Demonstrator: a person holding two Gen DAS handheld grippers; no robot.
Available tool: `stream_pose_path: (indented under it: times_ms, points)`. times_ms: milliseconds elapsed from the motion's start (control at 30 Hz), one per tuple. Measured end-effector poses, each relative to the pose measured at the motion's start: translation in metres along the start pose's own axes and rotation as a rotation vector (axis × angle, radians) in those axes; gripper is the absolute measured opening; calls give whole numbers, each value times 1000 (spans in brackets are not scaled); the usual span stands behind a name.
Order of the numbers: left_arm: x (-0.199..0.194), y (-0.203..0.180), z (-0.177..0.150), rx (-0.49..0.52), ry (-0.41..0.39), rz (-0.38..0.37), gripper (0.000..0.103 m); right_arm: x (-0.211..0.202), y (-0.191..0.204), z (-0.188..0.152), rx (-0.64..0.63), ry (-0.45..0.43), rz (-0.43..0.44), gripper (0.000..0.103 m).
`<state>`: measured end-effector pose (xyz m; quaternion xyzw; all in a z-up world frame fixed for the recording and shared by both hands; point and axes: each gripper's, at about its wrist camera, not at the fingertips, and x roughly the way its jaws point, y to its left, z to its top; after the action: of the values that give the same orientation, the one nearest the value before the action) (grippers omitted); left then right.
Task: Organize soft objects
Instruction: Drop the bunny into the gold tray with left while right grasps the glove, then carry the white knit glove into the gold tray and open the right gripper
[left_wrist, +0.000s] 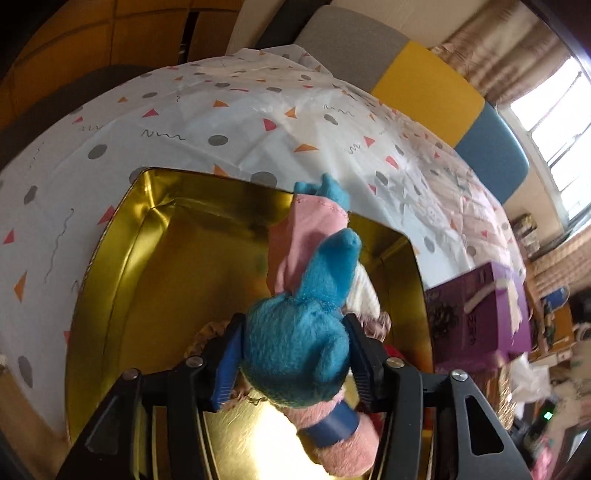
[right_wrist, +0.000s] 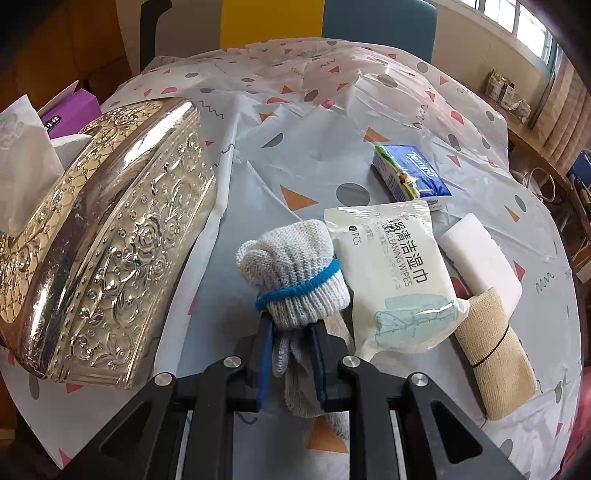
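In the left wrist view a blue and pink plush toy stands over the open gold tin. My left gripper is shut on it, its blue pads against both sides of the blue head. Other soft things lie on the tin's floor, partly hidden under the toy. In the right wrist view my right gripper is shut on the lower end of a rolled grey knit glove bundle, tied with a blue band and held just above the patterned tablecloth.
The embossed gold lid leans at the left. To the right of the gloves lie a wet wipes pack, a blue tissue pack, a white block and a beige bandage roll. A purple box stands beside the tin.
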<state>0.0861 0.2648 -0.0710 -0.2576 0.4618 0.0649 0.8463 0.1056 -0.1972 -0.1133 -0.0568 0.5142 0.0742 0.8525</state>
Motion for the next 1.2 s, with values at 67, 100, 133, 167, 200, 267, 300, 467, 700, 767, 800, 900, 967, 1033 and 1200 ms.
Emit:
stream_pose_path:
  times_ms: [67,100,133,167,200,267,300,467,700,767,800,900,967,1033,1200]
  points:
    - [0,-3,5,6,-24,26,62,1,1,0,-6,-2,-8,19]
    - [0,-5,5,21,-30,43,67,0,2,-1,-11,-4,-12,19]
    - [-1,-6,6,30,-34,57,71,0,3,-1,-14,-5,-16,19]
    - [-4,-8,4,37,-44,72,73,-1,3,-2,-16,-6,-18,19]
    - [-8,-8,1,45,-64,92,75,0,3,-2,-16,-7,-19,19]
    - [-15,-8,-5,68,-102,127,75,0,3,-2,-13,-11,-19,19]
    - [-19,-9,-8,79,-118,135,75,0,2,-2,-13,-12,-20,19]
    - [-41,-12,-30,134,-206,187,76,0,2,-2,-15,-17,-24,18]
    - [-68,-36,-57,247,-285,186,76,-1,2,-3,-17,-21,-25,18]
    - [-74,-42,-63,262,-303,181,78,-1,2,-2,-16,-21,-26,18]
    - [-77,-45,-66,273,-309,181,80,-1,2,-2,-16,-21,-26,18]
    - [-82,-53,-73,306,-323,180,82,-1,1,-1,-13,-22,-26,18]
    - [-84,-57,-77,318,-327,182,83,-1,0,0,-2,-22,-21,18]
    - [-85,-60,-81,334,-325,189,83,-1,-3,1,15,-25,-15,18]
    - [-84,-61,-89,357,-312,203,83,0,-10,4,66,-32,19,18]
